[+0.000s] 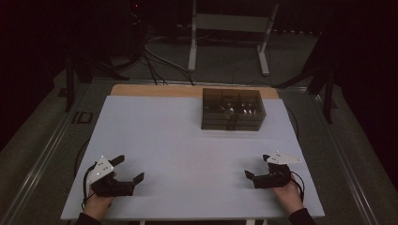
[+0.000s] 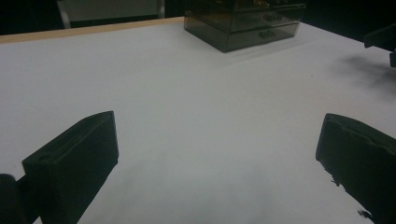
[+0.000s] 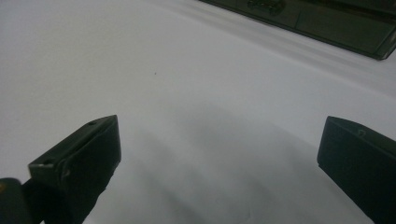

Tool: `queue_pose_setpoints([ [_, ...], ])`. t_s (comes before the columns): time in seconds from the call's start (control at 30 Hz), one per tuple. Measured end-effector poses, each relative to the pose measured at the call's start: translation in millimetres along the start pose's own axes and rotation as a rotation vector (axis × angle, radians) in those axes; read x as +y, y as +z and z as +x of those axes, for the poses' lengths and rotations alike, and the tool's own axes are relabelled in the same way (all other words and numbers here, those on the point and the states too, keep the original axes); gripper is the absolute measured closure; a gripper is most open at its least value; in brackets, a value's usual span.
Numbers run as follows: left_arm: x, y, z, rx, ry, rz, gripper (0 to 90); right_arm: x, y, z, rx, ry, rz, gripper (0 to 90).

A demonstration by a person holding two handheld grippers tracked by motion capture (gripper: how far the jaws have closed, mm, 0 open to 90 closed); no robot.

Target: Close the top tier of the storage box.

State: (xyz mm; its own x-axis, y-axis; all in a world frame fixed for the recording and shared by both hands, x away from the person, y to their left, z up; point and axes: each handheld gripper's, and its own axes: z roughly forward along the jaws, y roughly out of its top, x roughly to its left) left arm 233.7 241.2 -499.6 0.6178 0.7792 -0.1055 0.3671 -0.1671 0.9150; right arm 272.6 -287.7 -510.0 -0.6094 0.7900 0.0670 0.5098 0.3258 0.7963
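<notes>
A smoky see-through drawer box (image 1: 233,109) stands at the back of the white table top (image 1: 187,150), a little right of centre. My left gripper (image 1: 129,168) rests near the front left corner, held by a hand, jaws wide apart with nothing between them. My right gripper (image 1: 257,166) sits near the front right, also open and holding nothing. In the left gripper view the left gripper (image 2: 218,128) frames bare white surface, with the box (image 2: 243,23) far ahead and the other gripper (image 2: 380,39) at the right edge. In the right gripper view the right gripper (image 3: 222,133) is over bare table, the box (image 3: 327,18) ahead.
A wooden strip (image 1: 155,90) runs along the table's back edge. Behind the table, a white stand (image 1: 192,42) and cables (image 1: 155,61) lie on the dark floor. Open white surface stretches between the grippers and the box.
</notes>
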Motion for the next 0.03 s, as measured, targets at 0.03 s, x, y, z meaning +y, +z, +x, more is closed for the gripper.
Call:
queue_pose_setpoints([
  [0.03,0.2,0.0,-0.1,-0.001,-0.004,-0.003,0.0,-0.4,0.7,0.3,0.003,0.002,0.001,0.0],
])
